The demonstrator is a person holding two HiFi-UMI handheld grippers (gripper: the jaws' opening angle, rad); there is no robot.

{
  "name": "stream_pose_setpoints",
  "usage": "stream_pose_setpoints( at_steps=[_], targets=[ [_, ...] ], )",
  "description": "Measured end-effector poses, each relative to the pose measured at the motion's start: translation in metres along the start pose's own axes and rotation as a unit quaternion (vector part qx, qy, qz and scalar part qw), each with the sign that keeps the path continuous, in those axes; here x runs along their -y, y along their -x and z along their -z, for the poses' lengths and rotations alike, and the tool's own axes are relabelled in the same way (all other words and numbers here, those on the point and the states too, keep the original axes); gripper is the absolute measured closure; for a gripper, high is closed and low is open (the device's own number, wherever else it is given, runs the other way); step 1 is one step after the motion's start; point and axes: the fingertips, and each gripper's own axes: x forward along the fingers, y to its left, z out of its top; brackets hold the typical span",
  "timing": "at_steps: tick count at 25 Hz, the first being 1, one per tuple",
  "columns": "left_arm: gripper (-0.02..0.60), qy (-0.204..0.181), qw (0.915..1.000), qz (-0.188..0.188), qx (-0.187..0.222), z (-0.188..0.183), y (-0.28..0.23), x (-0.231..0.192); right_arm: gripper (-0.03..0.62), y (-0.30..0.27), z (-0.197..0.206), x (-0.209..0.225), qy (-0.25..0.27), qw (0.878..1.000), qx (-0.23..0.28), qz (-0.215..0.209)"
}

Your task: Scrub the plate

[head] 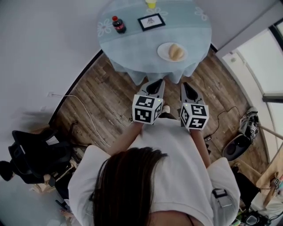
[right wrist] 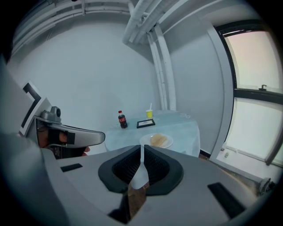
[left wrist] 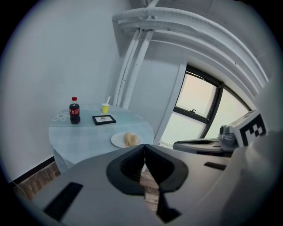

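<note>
Plate (head: 162, 51) with a tan lump (head: 176, 52) on the round bench (head: 132, 44), near a cola bottle (head: 118, 24), left tool (head: 155, 84) and right tool (head: 188, 87) both closed tight and empty, held short of the bench

table (head: 141, 48) 1 | plate (head: 162, 51) 1 | bottle (head: 118, 24) 1 | cup (head: 151, 4) 1 | frame (head: 151, 21) 1

A round table (head: 132, 48) bears a plate (head: 162, 51), cola bottle (head: 118, 24), framed card (head: 151, 21) and yellow cup (head: 151, 3).
</note>
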Motion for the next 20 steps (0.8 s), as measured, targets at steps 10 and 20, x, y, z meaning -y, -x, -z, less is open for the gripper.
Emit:
stream_pose_setpoints(
  at_steps=[10,20],
  targets=[
    [0.572,0.004,0.9999,-0.012,0.002,-0.004,-0.028,0.012,0.556,-0.01,-0.005,0.029,0.007,1.0,-0.006,-0.021],
    [0.572,0.012,0.9997,-0.021,-0.002,-0.009,-0.047,0.011,0.556,-0.017,-0.009,0.048,0.002,1.0,-0.008,-0.02]
  ],
)
